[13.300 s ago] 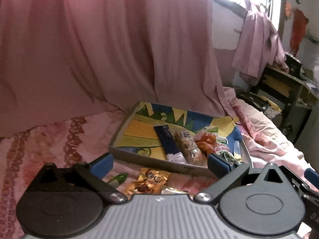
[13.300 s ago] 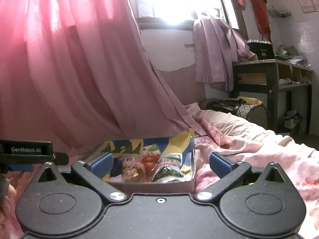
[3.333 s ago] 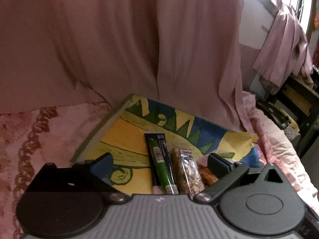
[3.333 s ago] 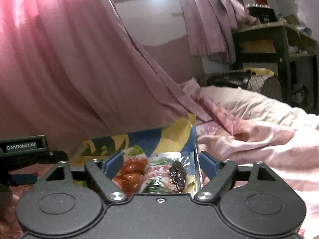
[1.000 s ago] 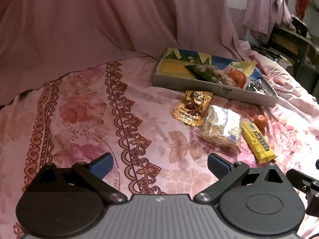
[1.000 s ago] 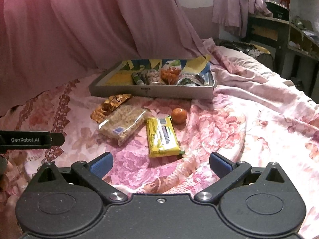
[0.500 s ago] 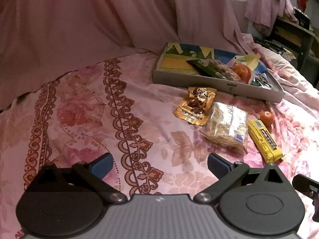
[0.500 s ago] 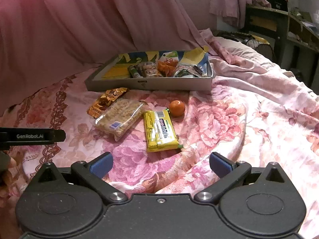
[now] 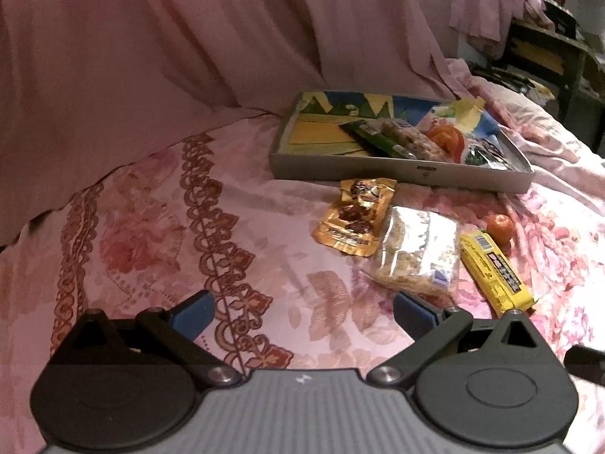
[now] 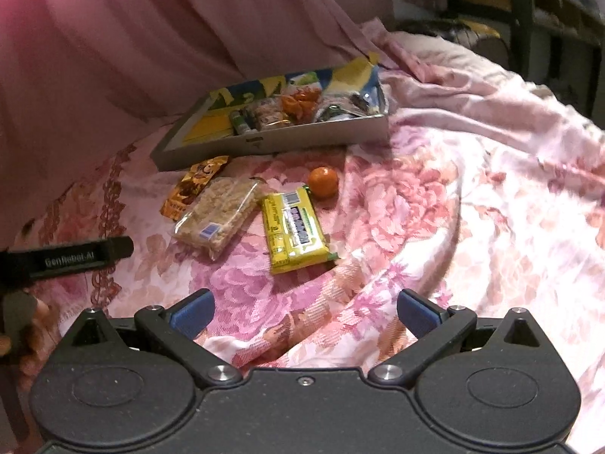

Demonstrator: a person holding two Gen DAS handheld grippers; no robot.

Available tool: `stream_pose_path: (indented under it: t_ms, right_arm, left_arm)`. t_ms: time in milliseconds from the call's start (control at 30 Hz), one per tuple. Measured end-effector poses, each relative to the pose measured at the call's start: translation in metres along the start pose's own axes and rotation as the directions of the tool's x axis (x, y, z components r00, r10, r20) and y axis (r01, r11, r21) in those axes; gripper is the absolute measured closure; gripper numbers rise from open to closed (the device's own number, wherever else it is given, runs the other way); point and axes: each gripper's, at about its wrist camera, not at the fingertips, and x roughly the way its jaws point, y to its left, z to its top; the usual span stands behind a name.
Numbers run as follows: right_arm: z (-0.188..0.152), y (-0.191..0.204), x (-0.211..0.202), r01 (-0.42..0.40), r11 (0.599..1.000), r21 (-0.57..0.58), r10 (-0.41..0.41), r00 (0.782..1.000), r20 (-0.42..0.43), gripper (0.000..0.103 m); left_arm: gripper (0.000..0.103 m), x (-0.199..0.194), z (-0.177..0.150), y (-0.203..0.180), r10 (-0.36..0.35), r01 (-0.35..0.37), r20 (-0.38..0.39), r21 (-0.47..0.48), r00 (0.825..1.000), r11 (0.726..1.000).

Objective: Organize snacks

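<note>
While both grippers hover above the bedspread (image 10: 435,196), neither holds anything. Left gripper (image 9: 302,312): jaws spread wide, blue fingertips (image 9: 193,312) well apart, pointed over the patterned border of the cloth. Right gripper (image 10: 304,312): jaws likewise spread wide, empty, aimed toward the loose snacks.

Tray (image 10: 264,143): grey-walled, shallow, with a blue, yellow and green lining; it rests on the bedspread at the far side, just in front of the pink curtain (image 9: 170,38). Inside, grouped toward its right half, lie a green packet (image 9: 372,137), a clear packet of nuts or grain (image 9: 410,137), an orange-red packet (image 9: 446,137) and a dark green and white packet (image 9: 486,155).

Loose items, on the bedspread near the tray's front wall:
- gold pouch (image 9: 355,221), nearest the tray;
- clear noodle packet (image 10: 217,219), just beside the pouch and overlapping its edge;
- yellow bar (image 10: 295,229), beside the noodle packet;
- small orange fruit (image 10: 322,182), touching or nearly touching the bar's far end.

Part of the left gripper's body, lettered "GenRobot.AI", shows at the left edge of the right wrist view.
</note>
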Motion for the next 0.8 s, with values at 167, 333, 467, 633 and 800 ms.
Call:
stream_pose_path:
  t_ms: [167, 333, 467, 633, 800]
  right_arm:
    - [0.015, -0.007, 0.002, 0.008, 0.998, -0.063, -0.007, 1.0, 0.013, 0.001]
    - [0.024, -0.011, 0.015, 0.047, 0.983, -0.178, -0.045, 0.999, 0.019, 0.001]
    - [0.027, -0.016, 0.028, 0.062, 0.978, -0.198, -0.063, 0.998, 0.002, 0.001]
    - [0.029, -0.01, 0.041, 0.048, 0.962, -0.267, -0.049, 0.999, 0.005, 0.001]
    - [0.029, 0.001, 0.051, 0.025, 0.933, -0.359, -0.018, 1.0, 0.023, 0.001]
  left_arm:
    - [0.0, 0.005, 0.006, -0.015, -0.006, 0.006, 0.001, 0.049, 1.0, 0.999]
    - [0.0, 0.012, 0.013, -0.027, -0.008, 0.008, 0.002, 0.081, 1.0, 0.997]
    - [0.0, 0.02, 0.016, -0.033, -0.011, 0.011, -0.006, 0.092, 1.0, 0.996]
    - [0.0, 0.03, 0.018, -0.039, -0.019, 0.021, -0.016, 0.114, 1.0, 0.993]
    - [0.0, 0.039, 0.021, -0.041, -0.05, 0.052, -0.022, 0.107, 0.999, 0.993]
